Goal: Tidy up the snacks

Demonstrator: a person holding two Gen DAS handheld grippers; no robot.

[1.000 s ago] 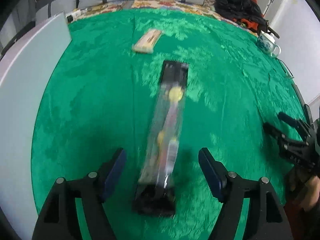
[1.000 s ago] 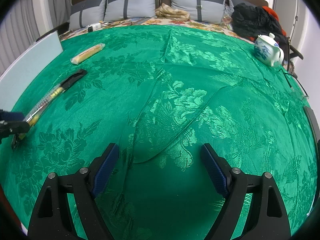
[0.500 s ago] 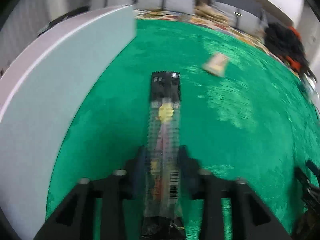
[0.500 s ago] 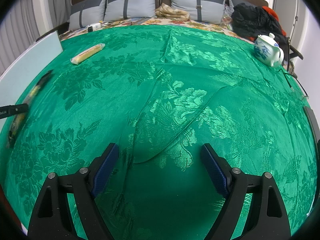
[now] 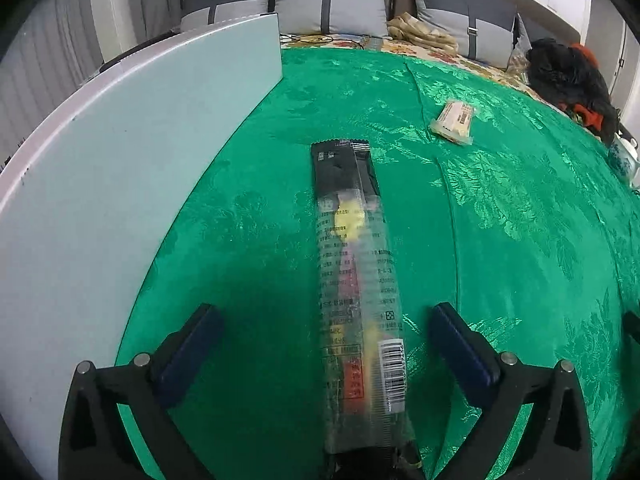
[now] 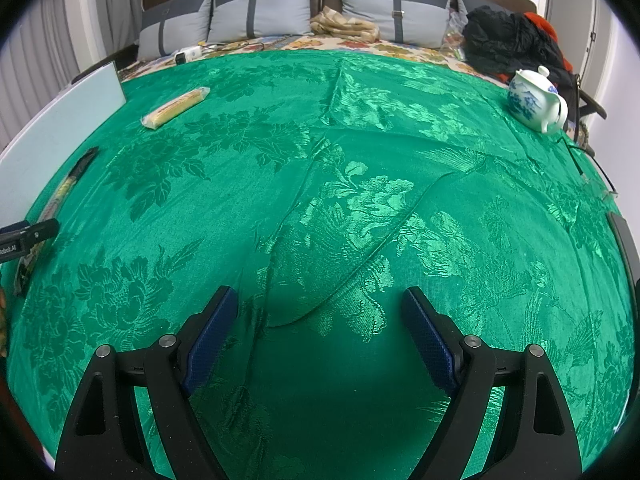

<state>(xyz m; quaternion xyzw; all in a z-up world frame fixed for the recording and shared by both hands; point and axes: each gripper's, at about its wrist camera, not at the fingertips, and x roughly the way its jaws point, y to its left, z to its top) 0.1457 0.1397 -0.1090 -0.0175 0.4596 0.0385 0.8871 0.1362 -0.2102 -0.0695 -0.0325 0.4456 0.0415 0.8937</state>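
On the green floral brocade cloth [image 6: 360, 200] spread over a bed, the long clear snack packet [image 5: 356, 280] lies flat between the wide-apart fingers of the left gripper [image 5: 324, 344], a yellow wafer packet [image 5: 454, 122] at 1 o'clock, while the right gripper [image 6: 320, 332], fingers likewise spread, hovers over bare cloth.

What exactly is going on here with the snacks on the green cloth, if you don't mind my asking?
A person is tidying snacks with two handheld grippers. The left gripper is open around a long clear snack packet, which lies flat on the green cloth beside a pale board; its fingers are not touching it. A smaller yellow snack bar lies farther back. The right gripper is open and empty over bare cloth, and a teapot stands near the far edge.
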